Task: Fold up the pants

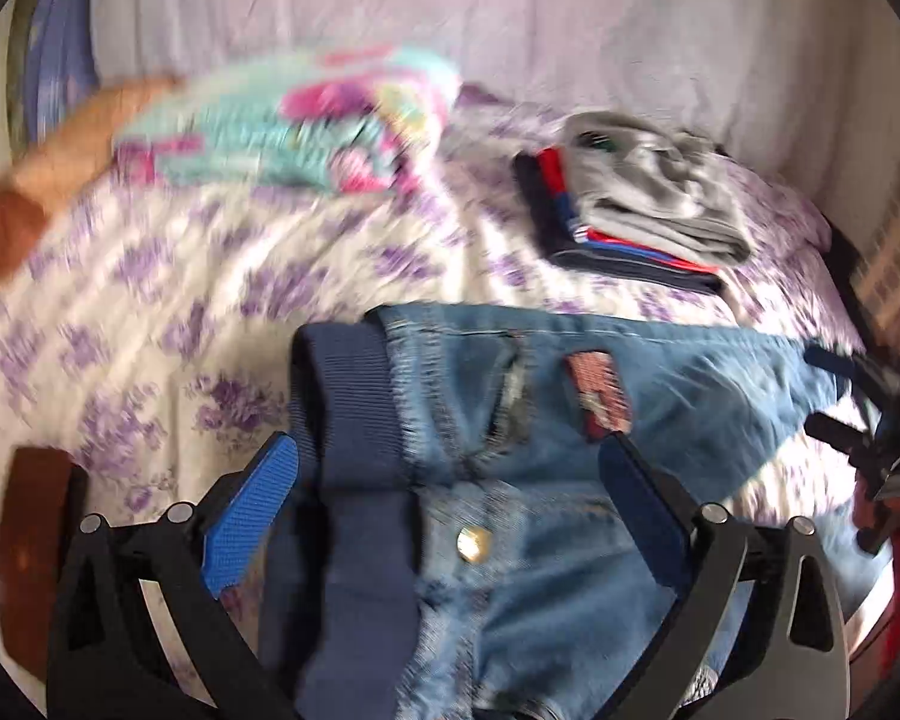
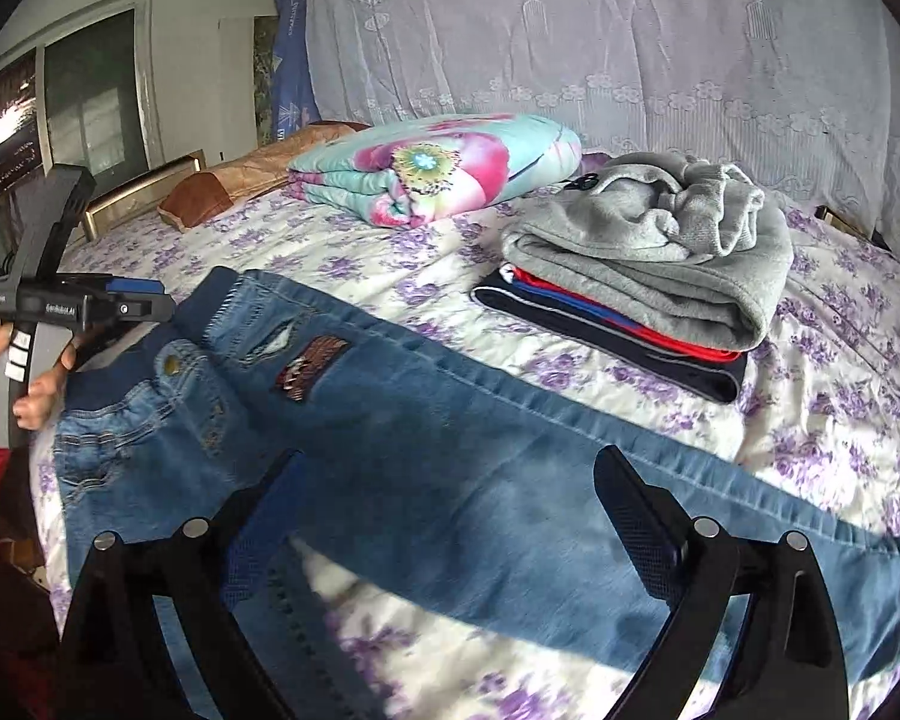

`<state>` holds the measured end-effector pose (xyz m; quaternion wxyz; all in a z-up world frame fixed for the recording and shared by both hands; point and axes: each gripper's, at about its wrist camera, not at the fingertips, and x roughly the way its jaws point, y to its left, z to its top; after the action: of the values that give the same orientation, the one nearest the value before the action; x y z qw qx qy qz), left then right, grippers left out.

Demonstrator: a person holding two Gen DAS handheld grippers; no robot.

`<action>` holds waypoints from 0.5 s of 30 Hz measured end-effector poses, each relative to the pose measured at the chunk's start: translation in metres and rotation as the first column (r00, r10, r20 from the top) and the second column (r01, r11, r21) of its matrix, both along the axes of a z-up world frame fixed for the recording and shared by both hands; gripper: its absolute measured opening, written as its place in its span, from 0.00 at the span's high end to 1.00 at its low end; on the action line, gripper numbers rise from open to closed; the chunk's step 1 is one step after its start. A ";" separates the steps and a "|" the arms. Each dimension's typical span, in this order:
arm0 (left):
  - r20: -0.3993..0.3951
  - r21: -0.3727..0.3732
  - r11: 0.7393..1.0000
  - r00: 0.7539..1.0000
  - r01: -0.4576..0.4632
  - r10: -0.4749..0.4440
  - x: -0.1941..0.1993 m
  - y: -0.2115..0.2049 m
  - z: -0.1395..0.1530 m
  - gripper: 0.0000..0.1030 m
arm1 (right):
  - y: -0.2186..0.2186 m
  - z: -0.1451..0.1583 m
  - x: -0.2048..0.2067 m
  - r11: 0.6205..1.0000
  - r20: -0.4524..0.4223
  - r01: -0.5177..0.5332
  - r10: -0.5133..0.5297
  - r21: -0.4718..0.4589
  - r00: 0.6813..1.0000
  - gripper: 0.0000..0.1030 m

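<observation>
Left wrist view: blue jeans (image 1: pixel 570 420) spread on the floral bed sheet (image 1: pixel 150 330), navy ribbed waistband (image 1: pixel 348 396) nearest and running up the frame, legs trailing off rightward. Left hand-held gripper (image 1: pixel 450 474) spread wide above the waistband and brass button (image 1: pixel 473 542), blue pads clear of the cloth, nothing held. Open sheet to the left; a folded floral quilt (image 1: pixel 294 132) and a stack of folded clothes (image 1: pixel 642 204) farther back, apart from the jeans. Picture blurred. Right wrist view: same jeans (image 2: pixel 450 432) lying long across the bed, waistband at the left, leg hems at the lower right, long axis slanting down to the right. Right hand-held gripper (image 2: pixel 450 516) fully spread over the leg, gripping nothing. Left hand-held gripper (image 2: pixel 120 306) at the waistband end, its grasp unclear from here. Stack of folded clothes (image 2: pixel 648 276) just beyond the upper leg edge; bare sheet (image 2: pixel 810 420) to the right.
</observation>
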<state>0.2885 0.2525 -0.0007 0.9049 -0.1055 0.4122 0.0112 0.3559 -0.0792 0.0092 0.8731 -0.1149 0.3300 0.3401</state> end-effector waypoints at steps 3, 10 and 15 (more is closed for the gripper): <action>-0.106 -0.231 0.971 0.994 -0.060 0.037 0.037 0.040 -0.028 0.05 | -0.004 -0.005 0.023 1.000 -0.035 -0.010 0.010 0.022 0.999 0.06; -0.054 -0.349 0.934 0.997 -0.072 0.057 0.062 0.063 -0.056 0.15 | -0.009 -0.023 0.088 0.996 -0.072 -0.073 0.068 -0.058 0.995 0.06; 0.021 -0.364 0.930 0.999 0.043 -0.038 0.060 0.058 -0.057 0.68 | 0.000 -0.048 0.123 0.974 -0.133 -0.183 0.165 -0.137 0.977 0.06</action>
<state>0.3488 0.3106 -0.0573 0.8725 -0.2630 0.4031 -0.0846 0.4789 -0.0796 -0.0388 0.8073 -0.1873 0.3953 0.3961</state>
